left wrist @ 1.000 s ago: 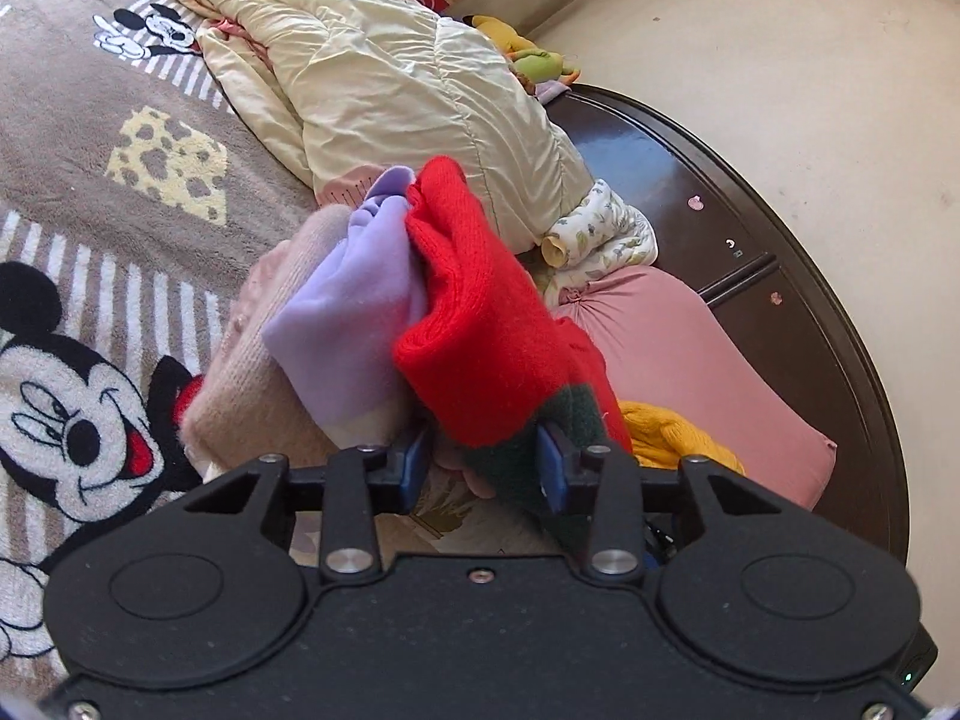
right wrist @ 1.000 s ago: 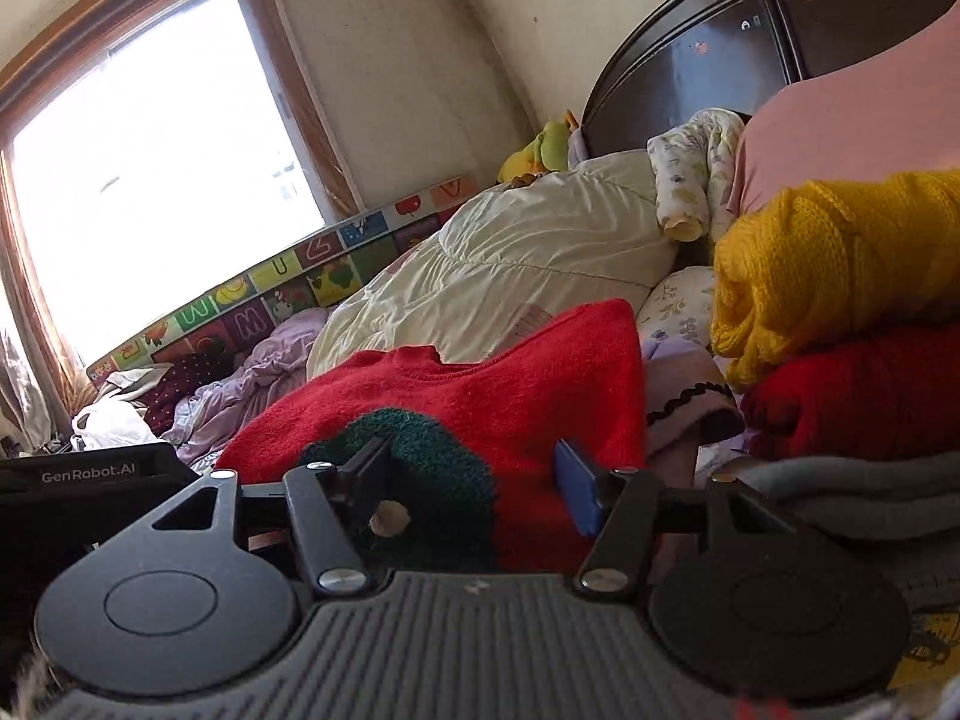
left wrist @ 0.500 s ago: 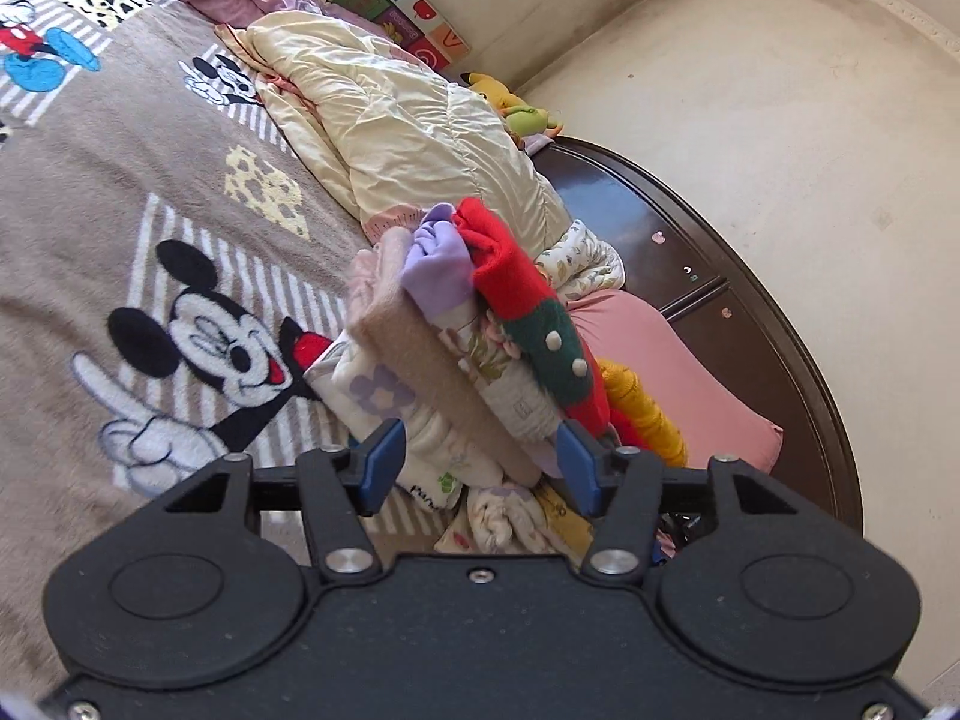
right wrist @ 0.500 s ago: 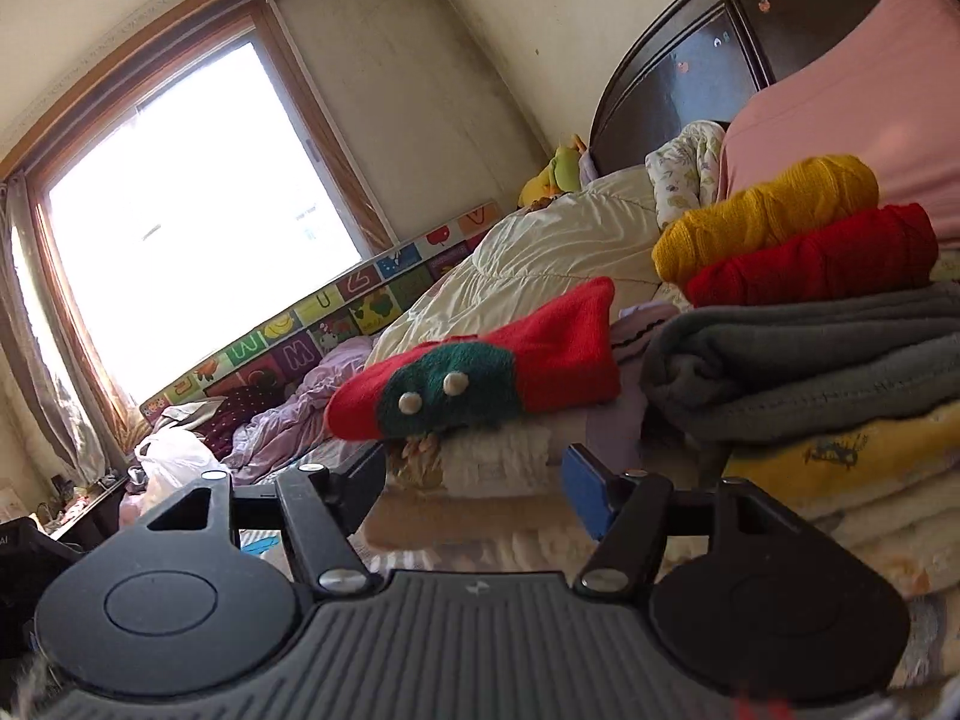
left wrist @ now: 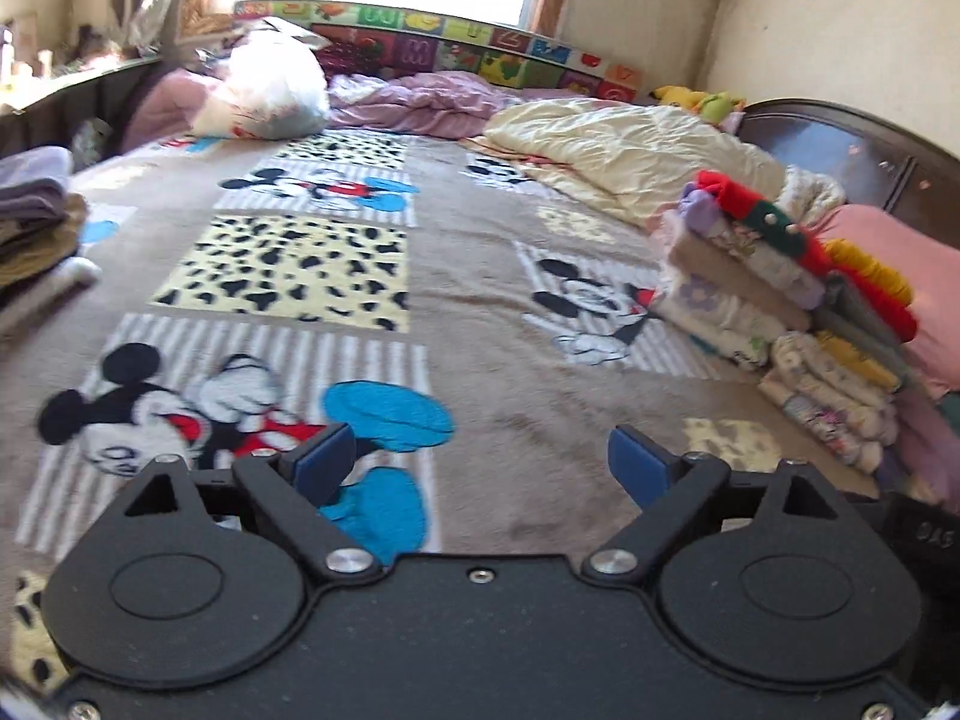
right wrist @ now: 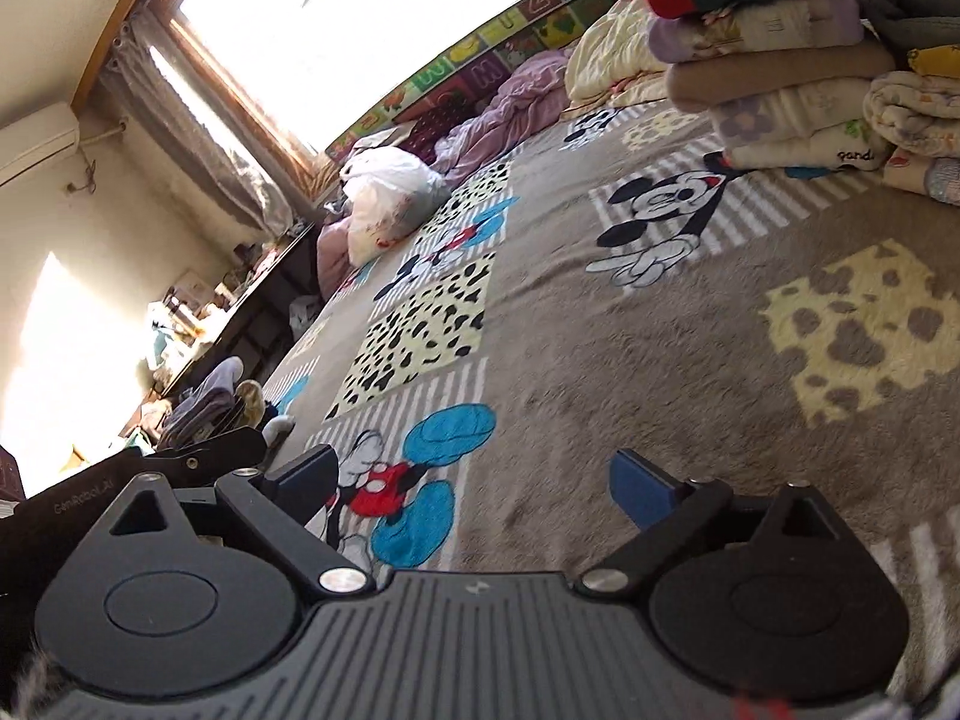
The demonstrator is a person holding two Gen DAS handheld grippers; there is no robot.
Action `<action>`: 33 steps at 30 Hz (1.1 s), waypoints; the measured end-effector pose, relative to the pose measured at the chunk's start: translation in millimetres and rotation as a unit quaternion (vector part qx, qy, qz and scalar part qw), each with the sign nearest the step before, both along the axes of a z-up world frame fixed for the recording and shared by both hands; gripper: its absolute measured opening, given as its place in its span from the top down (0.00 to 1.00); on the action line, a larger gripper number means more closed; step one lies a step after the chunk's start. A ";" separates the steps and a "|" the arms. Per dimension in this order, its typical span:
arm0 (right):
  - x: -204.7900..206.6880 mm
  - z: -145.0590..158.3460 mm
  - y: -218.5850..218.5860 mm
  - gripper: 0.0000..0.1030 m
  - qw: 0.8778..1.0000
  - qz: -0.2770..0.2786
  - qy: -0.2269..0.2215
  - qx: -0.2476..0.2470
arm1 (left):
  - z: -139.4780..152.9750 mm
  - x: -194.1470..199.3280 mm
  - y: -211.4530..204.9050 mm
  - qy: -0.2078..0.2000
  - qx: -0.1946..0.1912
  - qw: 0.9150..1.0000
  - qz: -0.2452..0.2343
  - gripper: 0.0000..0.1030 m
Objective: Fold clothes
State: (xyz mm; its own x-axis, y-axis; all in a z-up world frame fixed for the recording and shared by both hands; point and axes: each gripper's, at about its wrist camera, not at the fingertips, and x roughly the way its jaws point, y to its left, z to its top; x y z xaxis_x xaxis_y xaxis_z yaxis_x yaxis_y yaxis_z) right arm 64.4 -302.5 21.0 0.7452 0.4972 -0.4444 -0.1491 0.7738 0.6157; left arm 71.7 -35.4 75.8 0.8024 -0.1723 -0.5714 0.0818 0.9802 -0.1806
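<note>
Both pairs of blue-padded fingers stand spread wide with nothing between them: the left gripper point(left wrist: 480, 459) and the right gripper point(right wrist: 474, 489) hover low over the plush brown cartoon-mouse blanket point(left wrist: 480, 312).

Off to the right, well apart from them, the folded red knit sweater with a green band and white buttons point(left wrist: 762, 216) lies on top of a stack of folded clothes point(left wrist: 738, 276), beside a second stack point(left wrist: 852, 360) against the pink pillow point(left wrist: 900, 240).

That near stack leans, soft fleece over slippery printed cotton; a careless brush from a passing gripper could slide the bulky sweater off. A rumpled heap of grey and tan garments point(left wrist: 33, 228) sits at the far left edge, perhaps waiting.
</note>
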 end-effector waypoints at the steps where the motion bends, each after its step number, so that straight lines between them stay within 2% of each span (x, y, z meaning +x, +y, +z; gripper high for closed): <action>1: -4.7 6.3 11.8 0.03 1.000 0.009 -0.001 -0.010 | -1.6 -8.0 5.3 0.001 0.011 1.000 0.020 0.06; 4: -22.0 25.2 37.8 0.01 0.999 0.025 -0.006 -0.042 | -8.2 -28.0 22.2 0.008 0.024 0.997 0.072 0.02; 7: -39.5 39.8 56.9 0.00 0.997 0.031 -0.010 -0.070 | -8.3 -44.6 29.5 0.018 0.040 0.995 0.095 0.00; 17: -75.1 51.1 87.8 0.00 0.991 0.007 -0.016 -0.134 | 3.3 -90.2 36.9 -0.009 0.060 0.995 0.076 0.00; 28: -86.8 52.8 111.3 0.00 0.980 0.004 -0.028 -0.197 | 6.3 -102.2 48.5 -0.001 0.044 0.995 0.092 0.00; 33: -90.2 52.5 114.3 0.00 0.977 0.004 -0.026 -0.212 | 2.5 -103.8 44.8 0.003 0.059 0.994 0.087 0.00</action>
